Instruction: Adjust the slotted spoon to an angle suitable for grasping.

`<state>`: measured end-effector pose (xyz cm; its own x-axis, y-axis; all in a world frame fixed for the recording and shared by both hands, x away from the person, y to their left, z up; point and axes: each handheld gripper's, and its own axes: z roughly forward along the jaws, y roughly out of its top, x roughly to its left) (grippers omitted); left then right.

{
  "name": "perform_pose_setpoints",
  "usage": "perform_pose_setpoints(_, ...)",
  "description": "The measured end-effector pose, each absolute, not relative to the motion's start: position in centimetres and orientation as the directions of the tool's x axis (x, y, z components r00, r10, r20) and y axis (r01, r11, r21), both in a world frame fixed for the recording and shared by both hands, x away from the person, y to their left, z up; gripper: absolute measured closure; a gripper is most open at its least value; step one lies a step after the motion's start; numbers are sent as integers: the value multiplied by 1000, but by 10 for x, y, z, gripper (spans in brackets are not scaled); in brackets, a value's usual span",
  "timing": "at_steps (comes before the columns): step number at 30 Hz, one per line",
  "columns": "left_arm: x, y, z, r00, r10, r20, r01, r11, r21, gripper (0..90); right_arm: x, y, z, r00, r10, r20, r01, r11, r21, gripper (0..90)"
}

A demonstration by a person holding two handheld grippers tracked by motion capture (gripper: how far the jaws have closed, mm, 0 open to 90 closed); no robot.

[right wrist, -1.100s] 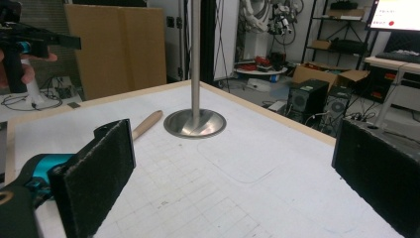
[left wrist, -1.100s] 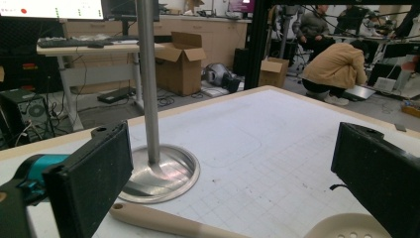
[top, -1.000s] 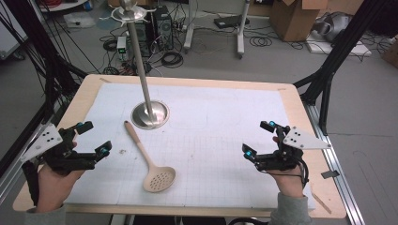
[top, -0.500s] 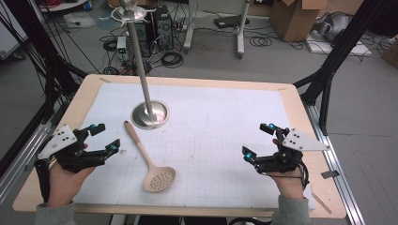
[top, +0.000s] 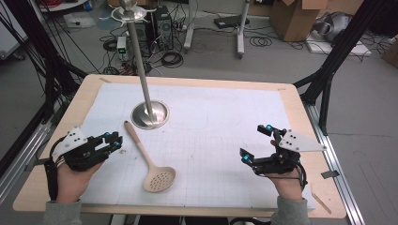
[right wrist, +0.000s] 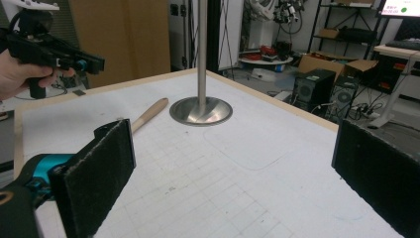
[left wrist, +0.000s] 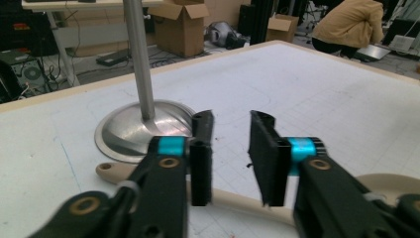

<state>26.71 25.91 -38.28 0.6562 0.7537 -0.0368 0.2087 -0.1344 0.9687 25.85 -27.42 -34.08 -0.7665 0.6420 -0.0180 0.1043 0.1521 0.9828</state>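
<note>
While I watch from above, the left hand-held gripper hovers just beside the spoon, its jaws having just been closing; they stand a narrow gap apart with nothing pressed between them. In the left gripper view the spoon's handle runs across behind and below the two black jaws, and I see no contact. The right hand-held gripper sits well apart from it near the bench's right edge, its jaws spread wide and empty, their pads dark and felt-like.

The spoon is one piece, pale beige and matte, with a long straight handle and a round bowl pierced by many small holes. It lies flat on the left half of the bench, handle end near the stand, bowl toward my side.

The stand is one shiny metal post rising from a round, domed base. The bench has a light wooden rim and carries one white mat printed with a fine grid. I count two grippers, one spoon, one stand.
</note>
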Motion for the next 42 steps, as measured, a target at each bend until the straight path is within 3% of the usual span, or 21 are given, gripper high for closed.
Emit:
perform_pose_setpoints(5, 275, 250, -394, 670, 742, -28, 230, -172, 958, 851, 256, -276, -342, -766, 643, -17, 111, 158, 981, 21)
perform_pose_setpoints(11, 282, 245, -403, 686, 726, -39, 250, -186, 950, 889, 253, -278, -344, -765, 644, -21, 114, 167, 979, 21)
perform_pose_setpoints(42, 305, 196, -437, 745, 664, -66, 352, -307, 884, 894, 241, -290, -347, -749, 663, -21, 130, 178, 975, 21)
